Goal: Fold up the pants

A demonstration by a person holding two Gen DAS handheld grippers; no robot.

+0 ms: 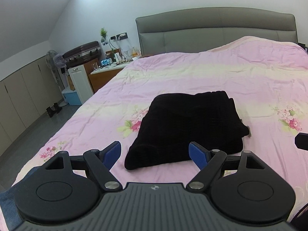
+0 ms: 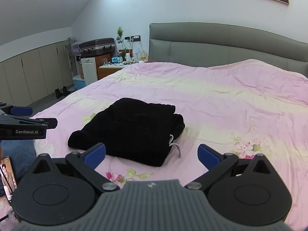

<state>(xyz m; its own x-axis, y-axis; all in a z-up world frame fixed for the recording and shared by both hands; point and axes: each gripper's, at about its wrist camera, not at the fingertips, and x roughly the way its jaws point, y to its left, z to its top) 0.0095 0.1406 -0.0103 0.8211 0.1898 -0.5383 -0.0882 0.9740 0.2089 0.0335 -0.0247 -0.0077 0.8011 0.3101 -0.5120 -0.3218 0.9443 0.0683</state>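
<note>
Both the left gripper (image 1: 155, 155) and the right gripper (image 2: 152, 156) are spread wide and empty. Just ahead of their fingertips, untouched, the black pants (image 1: 188, 127) lie in a compact folded bundle on the pink bedspread (image 1: 211, 73), likely set down finished.

Bare bedspread (image 2: 221, 104) surrounds the folded pants (image 2: 132, 129), unobstructed.

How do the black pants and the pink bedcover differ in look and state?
The pants are plain black; the bedcover is pink with pale bands and printed flowers. The pants lie folded into a thick, compact stack, while the bedcover is spread out flat with light wrinkles. The pants cover a small patch; the bedcover spans the whole bed. Both are soft fabric, and neither is touched by the tongs.
</note>
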